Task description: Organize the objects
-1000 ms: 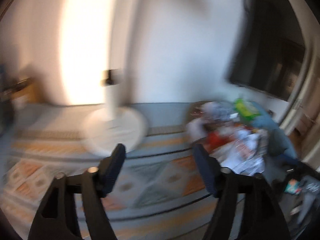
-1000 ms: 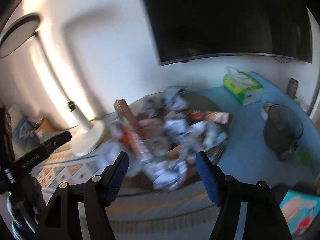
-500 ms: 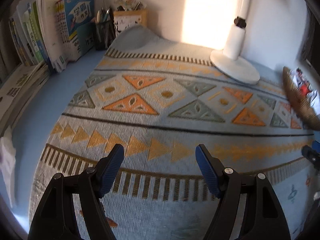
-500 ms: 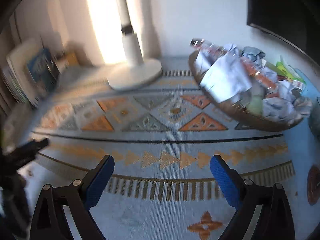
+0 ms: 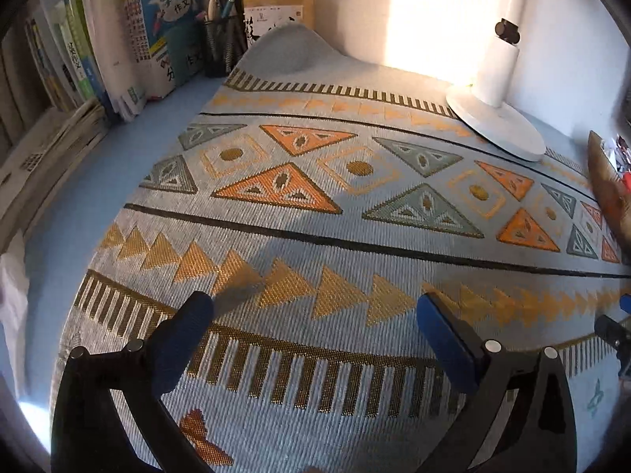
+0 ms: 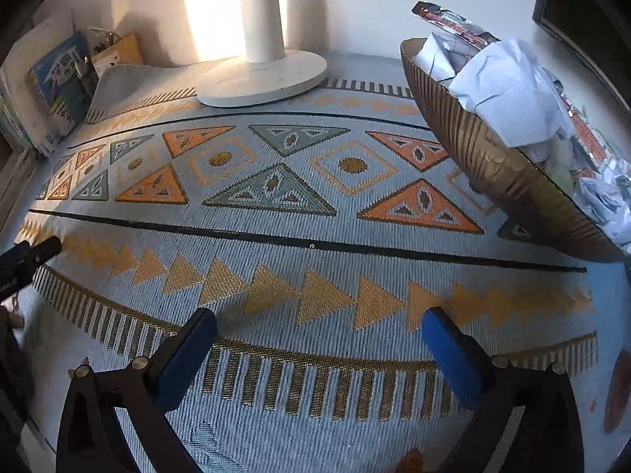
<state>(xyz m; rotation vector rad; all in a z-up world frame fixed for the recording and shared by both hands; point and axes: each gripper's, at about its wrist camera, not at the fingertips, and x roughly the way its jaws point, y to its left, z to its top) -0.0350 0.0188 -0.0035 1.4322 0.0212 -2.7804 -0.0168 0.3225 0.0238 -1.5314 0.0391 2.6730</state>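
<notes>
Left wrist view is showing the left gripper [image 5: 315, 307] hanging over the patterned mat [image 5: 355, 213], its jaws having just been opening — nothing is lying between them. Books [image 5: 165, 27] and a pen cup [image 5: 221, 47] are standing at the far left, the white lamp base [image 5: 497, 126] at the back. The right gripper [image 6: 319, 323], likewise just spread and empty, is facing the same mat — the brown basket [image 6: 493, 165] of crumpled papers [image 6: 512, 90] is sitting to its right, well apart.
</notes>
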